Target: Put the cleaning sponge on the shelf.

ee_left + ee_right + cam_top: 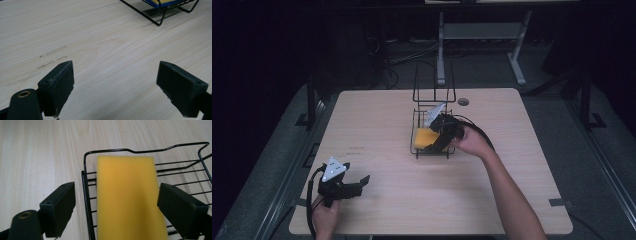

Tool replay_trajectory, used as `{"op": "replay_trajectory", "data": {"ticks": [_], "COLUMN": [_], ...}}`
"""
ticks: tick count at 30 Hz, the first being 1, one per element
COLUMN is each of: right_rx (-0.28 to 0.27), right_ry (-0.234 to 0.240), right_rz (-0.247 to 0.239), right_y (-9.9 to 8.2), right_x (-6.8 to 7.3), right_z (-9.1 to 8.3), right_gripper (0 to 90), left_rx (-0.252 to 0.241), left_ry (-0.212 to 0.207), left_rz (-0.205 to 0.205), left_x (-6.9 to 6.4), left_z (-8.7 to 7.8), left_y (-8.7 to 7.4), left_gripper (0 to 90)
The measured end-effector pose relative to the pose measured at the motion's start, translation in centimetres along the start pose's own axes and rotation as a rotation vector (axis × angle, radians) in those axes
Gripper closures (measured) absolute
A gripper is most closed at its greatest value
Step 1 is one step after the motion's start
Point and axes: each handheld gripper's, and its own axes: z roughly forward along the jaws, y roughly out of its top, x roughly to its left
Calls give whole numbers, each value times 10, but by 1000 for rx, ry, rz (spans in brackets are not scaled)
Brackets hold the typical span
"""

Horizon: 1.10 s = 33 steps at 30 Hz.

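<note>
Near the desk's (377,200) far edge, our right gripper (117,207) is straddling the yellow sponge (127,195) lying in the wire rack (86,195), fingers released. We are judging it light and squashy, best pinched across its long sides. Our left gripper (115,87) is idling, also spread.

One yellow sponge (127,197) lies in one black wire rack (86,195). There is one wooden table (377,125). Two grippers are in view, the left gripper (362,181) and the right gripper (438,145).

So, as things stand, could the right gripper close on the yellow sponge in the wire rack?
Probably yes: the right gripper is open with the yellow sponge between its jaws, and nothing but the wire rack rim is nearby.
</note>
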Motion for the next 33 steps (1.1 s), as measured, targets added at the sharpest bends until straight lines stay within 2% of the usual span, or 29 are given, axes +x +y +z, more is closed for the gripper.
{"op": "replay_trajectory", "data": {"ticks": [8,14,22,33], "right_rx": [-16,-19,-32,-48], "right_ry": [1,-17,-14,-19], "right_rz": [5,-7,-3,-22], "right_y": [-5,-9,-11,-13], "right_x": [6,10,16,26], "right_z": [1,0,-2,-7], "right_gripper": [148,148,148,148], "left_rx": [-5,-2,-4,1], "left_ry": [-2,-5,-4,-4], "left_rz": [-15,-8,-6,-5], "left_x": [1,0,0,0], "left_z": [0,1,1,1], "left_y": [0,0,0,0], "left_gripper": [141,140,141,141]}}
